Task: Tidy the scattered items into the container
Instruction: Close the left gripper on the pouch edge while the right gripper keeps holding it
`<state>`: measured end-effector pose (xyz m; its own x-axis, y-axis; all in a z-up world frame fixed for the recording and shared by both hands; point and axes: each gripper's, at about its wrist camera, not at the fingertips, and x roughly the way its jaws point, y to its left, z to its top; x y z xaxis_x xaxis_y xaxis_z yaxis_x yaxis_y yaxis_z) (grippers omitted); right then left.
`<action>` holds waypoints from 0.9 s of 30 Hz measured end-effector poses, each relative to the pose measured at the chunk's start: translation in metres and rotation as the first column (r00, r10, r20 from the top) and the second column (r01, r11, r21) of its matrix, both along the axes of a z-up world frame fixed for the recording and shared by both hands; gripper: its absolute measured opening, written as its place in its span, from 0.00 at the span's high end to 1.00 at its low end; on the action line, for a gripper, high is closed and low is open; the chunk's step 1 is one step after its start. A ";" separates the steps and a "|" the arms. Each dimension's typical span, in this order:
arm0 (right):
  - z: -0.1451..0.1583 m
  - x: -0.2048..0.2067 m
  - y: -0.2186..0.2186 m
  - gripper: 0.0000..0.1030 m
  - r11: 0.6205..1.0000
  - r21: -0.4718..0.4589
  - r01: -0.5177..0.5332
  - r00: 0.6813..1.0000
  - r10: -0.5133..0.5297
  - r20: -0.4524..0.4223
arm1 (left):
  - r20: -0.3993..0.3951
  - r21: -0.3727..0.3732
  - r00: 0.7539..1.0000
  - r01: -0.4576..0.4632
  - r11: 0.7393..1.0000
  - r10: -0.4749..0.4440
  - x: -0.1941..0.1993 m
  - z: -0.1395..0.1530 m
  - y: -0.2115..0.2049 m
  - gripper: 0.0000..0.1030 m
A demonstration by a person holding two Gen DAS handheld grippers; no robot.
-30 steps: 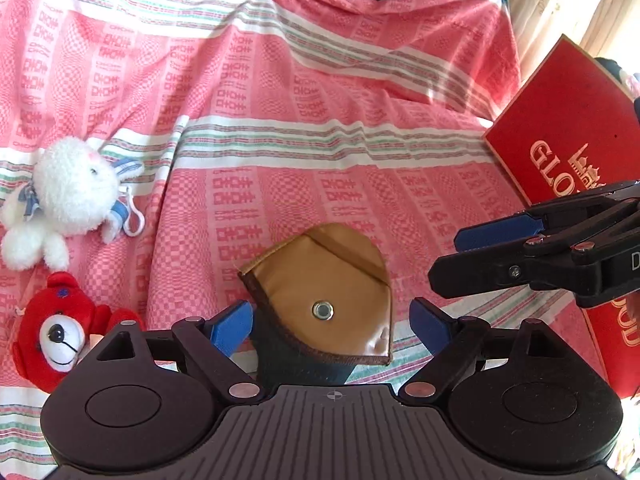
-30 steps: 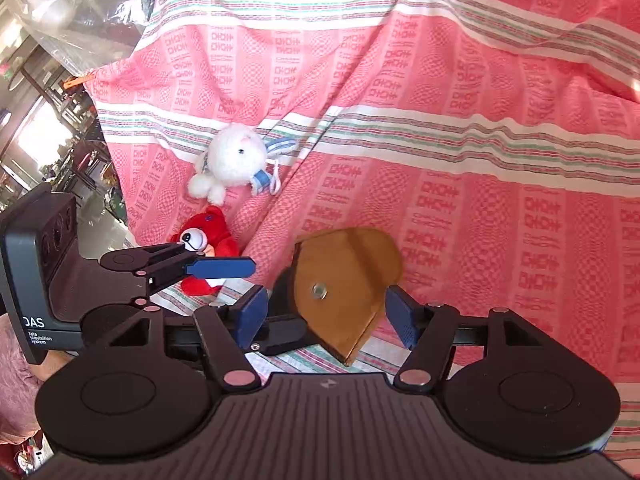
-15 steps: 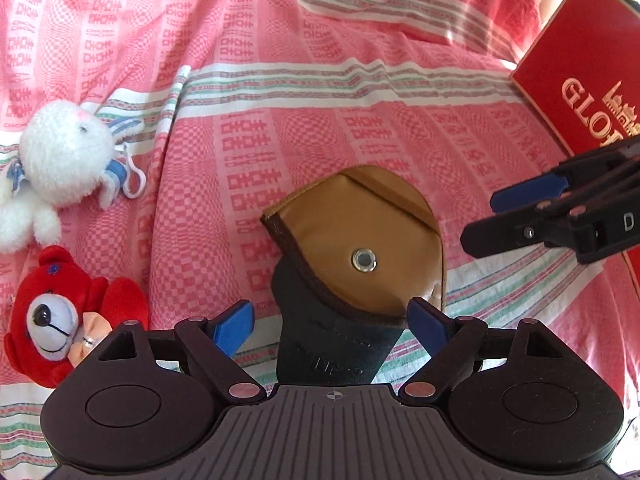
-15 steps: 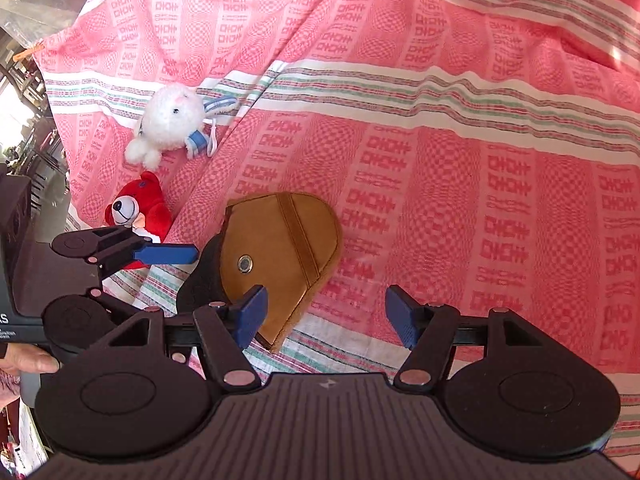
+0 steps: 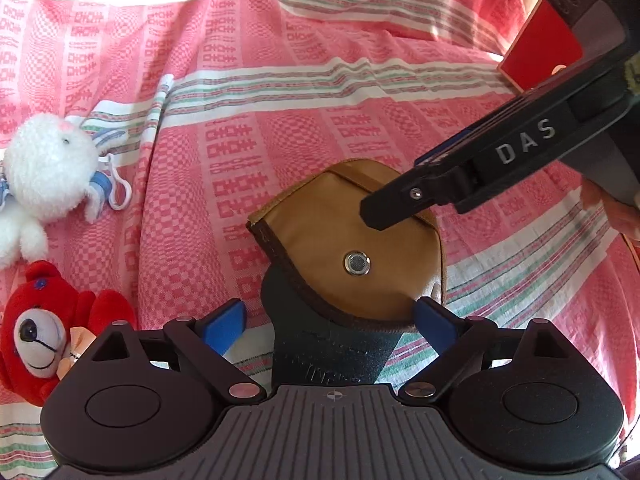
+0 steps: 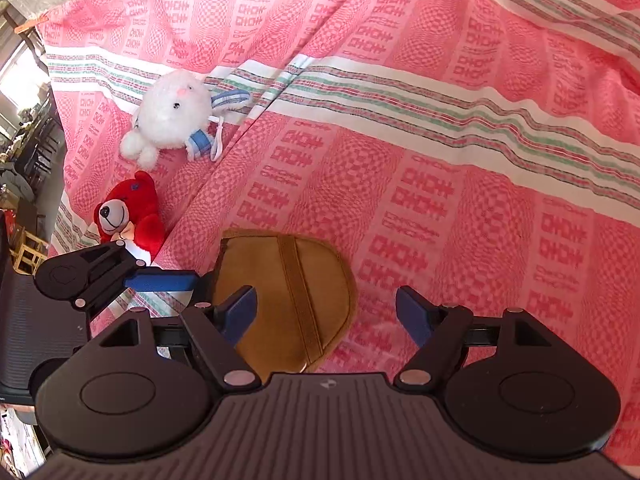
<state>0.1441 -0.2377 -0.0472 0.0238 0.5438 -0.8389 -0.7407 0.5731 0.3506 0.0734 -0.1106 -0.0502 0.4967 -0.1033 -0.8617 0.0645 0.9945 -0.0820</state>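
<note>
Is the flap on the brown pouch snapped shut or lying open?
Open. The brown pouch's flap is folded back off the dark body, and its metal snap faces up, unfastened.

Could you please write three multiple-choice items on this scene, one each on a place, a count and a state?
1. Where does the red bear lie relative to the white bunny?
A in front of it, nearer the camera
B behind it
C on it

2. How many soft toys lie on the cloth?
A one
B two
C four

3. How do the jaws of the right gripper stand?
A shut on the bear
B shut, empty
C open above the brown pouch

Answers: 1 A, the bear lies lower in the picture; 2 B, bear and bunny only; 3 C, the pads stand apart.
</note>
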 end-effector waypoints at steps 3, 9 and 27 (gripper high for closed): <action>-0.010 0.006 0.006 0.20 1.000 0.008 -0.001 0.999 0.001 -0.032 | 0.000 -0.009 1.000 0.008 1.000 -0.008 0.000 0.000 0.002 0.06; 0.004 -0.009 0.006 0.50 0.994 0.054 -0.091 0.995 0.089 0.043 | 0.000 -0.008 1.000 0.028 1.000 -0.028 0.001 -0.001 0.001 0.05; 0.018 -0.039 -0.040 0.57 0.988 0.042 -0.148 0.987 0.145 0.065 | 0.049 -0.068 0.987 0.153 0.986 -0.150 -0.011 0.018 -0.011 0.54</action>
